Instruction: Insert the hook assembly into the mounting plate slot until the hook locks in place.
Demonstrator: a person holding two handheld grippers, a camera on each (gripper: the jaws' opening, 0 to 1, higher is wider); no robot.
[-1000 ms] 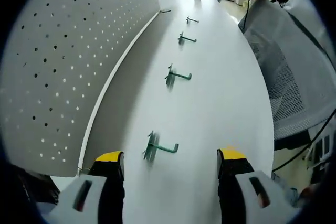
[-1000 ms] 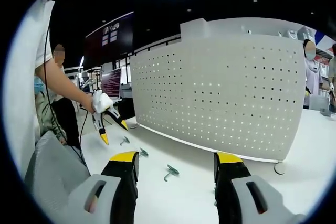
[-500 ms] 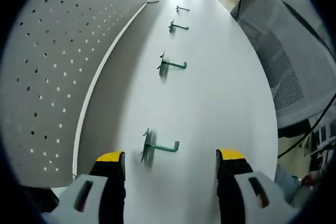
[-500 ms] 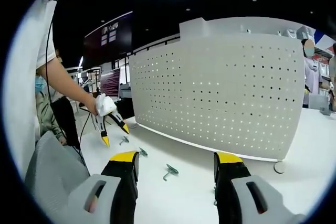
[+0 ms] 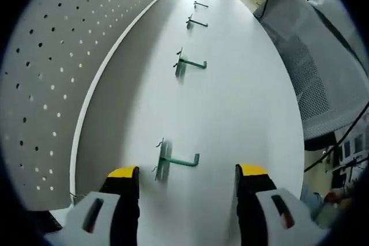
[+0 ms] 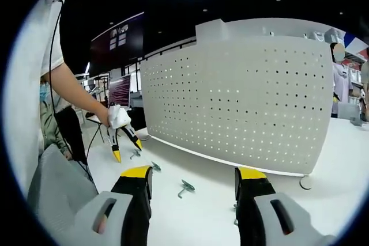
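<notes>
Several green hooks lie in a row on the white table [image 5: 242,102]. The nearest hook [image 5: 176,159] lies just ahead of my left gripper [image 5: 187,172], whose yellow-tipped jaws stand open and hold nothing. A second hook [image 5: 189,64] and a third hook [image 5: 196,22] lie farther along. The white perforated mounting plate [image 5: 46,56] stands upright along the left. In the right gripper view the plate [image 6: 242,102] fills the middle, with hooks [image 6: 185,187] on the table before it. My right gripper [image 6: 193,174] is open and empty. The left gripper [image 6: 128,150] hangs open above the far hooks.
A grey mesh chair [image 5: 323,73] stands along the table's right edge and also shows at the lower left [image 6: 57,194] of the right gripper view. A round foot [image 6: 305,182] sits at the plate's base. People stand at the far left [image 6: 52,113] and far right [image 6: 340,79].
The left gripper has dropped a little toward the table and edged along the row of hooks. The right gripper has stayed put. No hook has moved.
</notes>
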